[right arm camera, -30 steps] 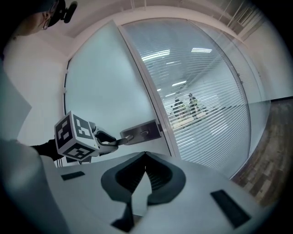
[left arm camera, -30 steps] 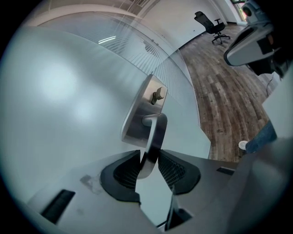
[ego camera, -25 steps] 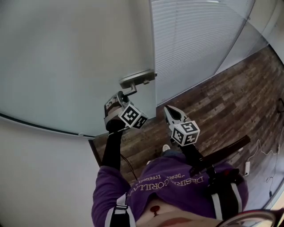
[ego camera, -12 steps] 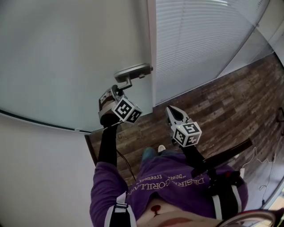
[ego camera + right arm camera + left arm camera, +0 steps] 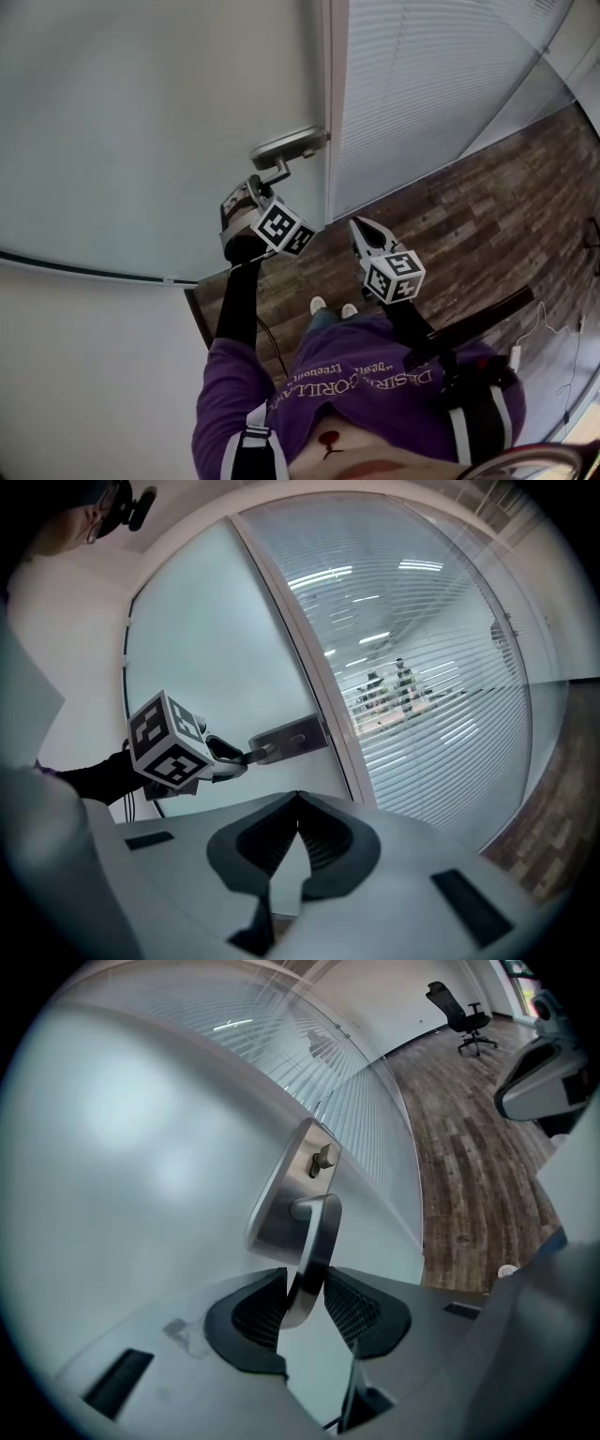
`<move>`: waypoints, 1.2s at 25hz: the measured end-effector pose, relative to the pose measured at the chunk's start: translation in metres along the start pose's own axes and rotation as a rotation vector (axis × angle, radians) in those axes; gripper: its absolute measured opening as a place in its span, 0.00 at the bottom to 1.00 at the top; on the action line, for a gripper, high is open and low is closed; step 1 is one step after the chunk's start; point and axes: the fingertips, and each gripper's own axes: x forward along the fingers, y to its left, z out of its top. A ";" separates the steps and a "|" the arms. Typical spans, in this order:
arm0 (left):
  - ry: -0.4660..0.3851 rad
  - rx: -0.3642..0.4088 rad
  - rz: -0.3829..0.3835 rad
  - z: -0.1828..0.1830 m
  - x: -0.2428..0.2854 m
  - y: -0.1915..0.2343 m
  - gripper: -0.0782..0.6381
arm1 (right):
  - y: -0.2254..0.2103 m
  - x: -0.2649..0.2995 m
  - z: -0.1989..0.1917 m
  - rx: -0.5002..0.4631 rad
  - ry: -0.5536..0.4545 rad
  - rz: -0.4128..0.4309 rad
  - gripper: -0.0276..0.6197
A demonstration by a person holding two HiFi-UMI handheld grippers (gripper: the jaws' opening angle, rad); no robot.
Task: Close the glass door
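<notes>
Between the pads (image 5: 261,1312) of the left gripper (image 5: 305,1290), the lever of the door handle (image 5: 317,1237) is clamped near its free end, with ribbed pad faces pressed on both sides. The lever is carried on a brushed metal plate (image 5: 291,1190) fixed to the frosted glass door (image 5: 141,1147).

In the head view the left gripper (image 5: 255,190) is seen just below the door handle (image 5: 281,159), marker cube (image 5: 283,231) towards the person. The glass door (image 5: 141,112) fills the upper left; its free edge is set right beside the blind-covered pane (image 5: 422,84). Whether it is latched cannot be told.

The right gripper (image 5: 298,803) is held clear of the door. Its jaws are closed tip to tip, with nothing held between them. In the head view the right gripper (image 5: 361,232) is seen over the wood floor (image 5: 469,216), well apart from the handle.
</notes>
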 end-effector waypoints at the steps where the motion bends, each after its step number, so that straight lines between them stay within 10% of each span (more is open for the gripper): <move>1: -0.003 -0.002 -0.002 -0.002 0.002 -0.003 0.28 | 0.003 0.003 -0.001 -0.003 -0.003 -0.004 0.04; 30: -0.052 -0.189 -0.072 -0.002 0.028 0.002 0.30 | 0.001 0.048 0.017 -0.035 -0.019 0.012 0.04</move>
